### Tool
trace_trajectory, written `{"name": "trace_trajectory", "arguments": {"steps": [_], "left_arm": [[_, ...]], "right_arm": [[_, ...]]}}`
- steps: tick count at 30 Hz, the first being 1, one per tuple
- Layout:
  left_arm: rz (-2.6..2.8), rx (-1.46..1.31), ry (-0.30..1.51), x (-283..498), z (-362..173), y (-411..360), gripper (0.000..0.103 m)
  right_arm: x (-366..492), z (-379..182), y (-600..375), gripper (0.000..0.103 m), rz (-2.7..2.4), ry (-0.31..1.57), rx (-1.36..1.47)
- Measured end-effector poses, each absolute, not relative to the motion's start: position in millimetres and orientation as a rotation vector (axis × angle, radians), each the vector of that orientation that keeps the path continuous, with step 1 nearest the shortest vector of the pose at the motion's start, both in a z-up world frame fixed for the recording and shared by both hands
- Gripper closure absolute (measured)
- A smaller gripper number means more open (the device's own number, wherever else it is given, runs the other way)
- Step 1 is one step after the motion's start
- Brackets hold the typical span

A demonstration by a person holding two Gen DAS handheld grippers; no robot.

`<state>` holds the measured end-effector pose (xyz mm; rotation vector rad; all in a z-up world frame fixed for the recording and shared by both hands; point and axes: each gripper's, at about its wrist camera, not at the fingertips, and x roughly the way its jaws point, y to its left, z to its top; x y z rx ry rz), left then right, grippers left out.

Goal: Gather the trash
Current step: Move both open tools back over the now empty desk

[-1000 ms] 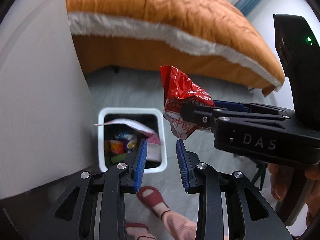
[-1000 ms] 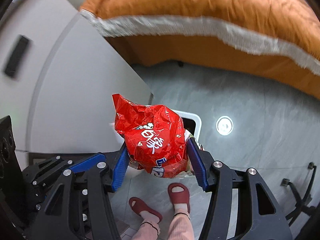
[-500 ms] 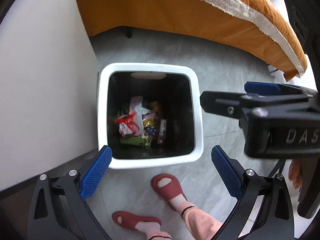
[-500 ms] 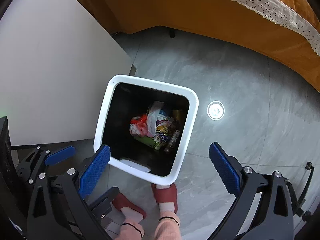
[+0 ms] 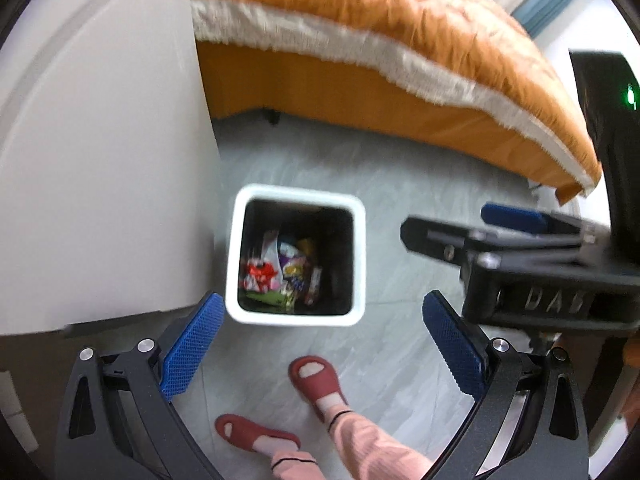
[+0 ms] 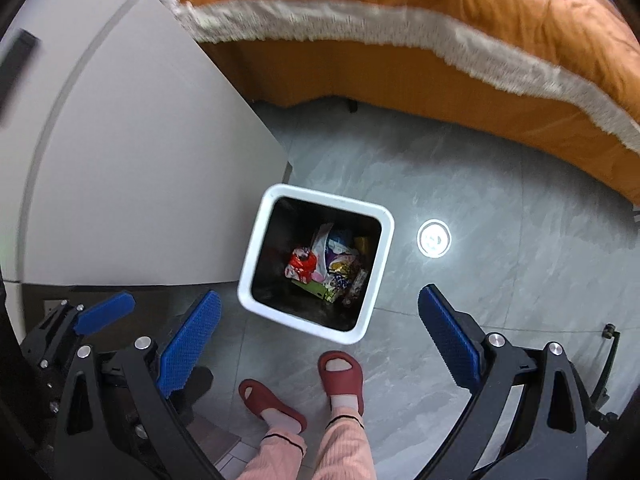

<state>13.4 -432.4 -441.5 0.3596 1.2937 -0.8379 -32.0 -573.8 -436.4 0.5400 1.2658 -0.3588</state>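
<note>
Both tools hung above the white square plastic trash bin with a dark interior, which stood on the grey stone-look tiled floor just beside a white cabinet panel and near the bed with an orange quilt and pale fringe.

1. Left gripper: blue-padded fingers spread wide, nothing between them.
2. Right gripper: fingers likewise spread wide and empty. In the left wrist view its black body sat to the right of the bin.
3. Task item: the crumpled red snack wrapper lay at the bottom of the bin among other mixed packaging. No wrapper hung on the rim.

Judgement: the deposit step appeared complete; the step in hand was withdrawal. To do it well, the operator should raise both tools straight up with the jaws kept apart, so that no pad brushes the rim and tips the bin (it looked light). The tools were close together, so they should be separated sideways only once clear of the bin. The operator's feet in red slippers stood just beside the bin; any step should be directed away from it.
</note>
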Motion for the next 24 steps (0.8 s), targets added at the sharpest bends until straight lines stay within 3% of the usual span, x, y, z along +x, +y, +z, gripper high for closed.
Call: {"name": "trace_trajectory", "arguments": {"steps": [15,24], "left_arm": [[-0.769,0.325,0.954,-16.6,-218.9,-411.4,0.005],[-0.634,0.210,0.863,-10.1,-126.8,-328.8,0.005]], "right_arm": [[-69.2,-209.6,-549.7,0.005,-0.420,0.938,0.366],[-35.0,-125.7,-484.5,0.005,-0.215,0.821,0.319]]}}
